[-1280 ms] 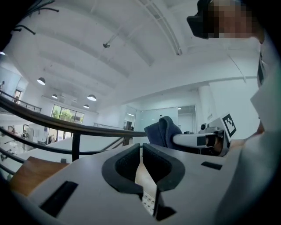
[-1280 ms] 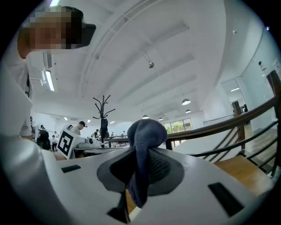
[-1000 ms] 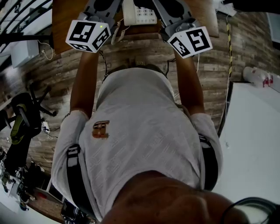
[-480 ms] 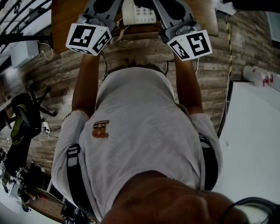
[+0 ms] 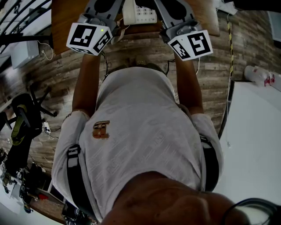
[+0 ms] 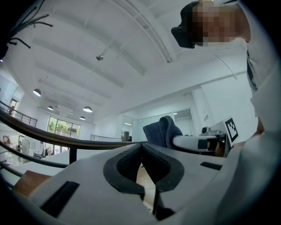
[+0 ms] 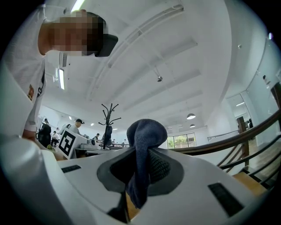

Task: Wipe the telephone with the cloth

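Note:
A white telephone point(image 5: 139, 13) sits on the wooden table point(image 5: 66, 17) at the top edge of the head view, between my two grippers. Both grippers point up toward the ceiling. Only their bodies and marker cubes show in the head view, the left cube point(image 5: 88, 38) and the right cube point(image 5: 191, 44). My left gripper point(image 6: 141, 147) is shut with nothing between its pads. My right gripper point(image 7: 142, 151) is shut on a dark blue cloth point(image 7: 145, 132), which bulges above the jaws. The left gripper view shows that cloth point(image 6: 167, 129) off to the right.
The person's torso fills the middle of the head view. A black office chair point(image 5: 22, 118) stands on the plank floor at left, and a white table point(image 5: 259, 145) at right. Cables point(image 5: 230, 44) run down by the table's right end. A coat stand point(image 7: 109, 118) stands behind.
Both marker cubes have shifted very slightly in the head view. Both grips are unchanged.

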